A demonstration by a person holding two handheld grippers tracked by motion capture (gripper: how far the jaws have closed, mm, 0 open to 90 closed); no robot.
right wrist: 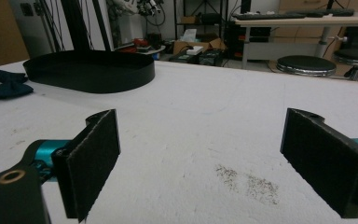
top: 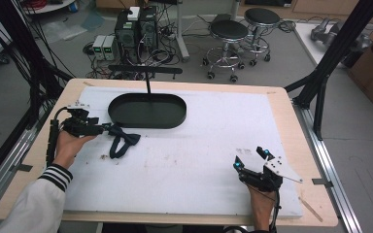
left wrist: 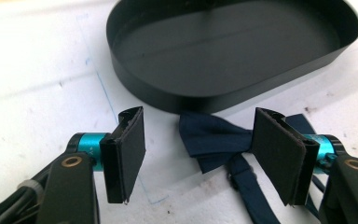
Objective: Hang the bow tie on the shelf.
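A dark blue bow tie (top: 124,141) lies on the white mat just in front of a black oval tray (top: 148,124), which holds nothing. My left gripper (top: 108,129) is open at the tie's left end. In the left gripper view the tie's knot (left wrist: 214,140) sits between the two spread pads, nearer the right pad (left wrist: 279,158), with the tray's wall (left wrist: 168,95) right behind it. My right gripper (top: 250,158) rests open low over the mat at the front right, far from the tie. In the right gripper view, that gripper (right wrist: 209,158) holds nothing, and the tray (right wrist: 88,77) and tie (right wrist: 7,86) lie far left.
The white mat (top: 209,141) covers most of a wooden table (top: 296,131). A thin black post (top: 148,82) with a crossbar rises behind the tray. Brown specks (right wrist: 249,182) mark the mat near the right gripper. Stools (top: 228,34) and computers (top: 136,29) stand on the floor beyond.
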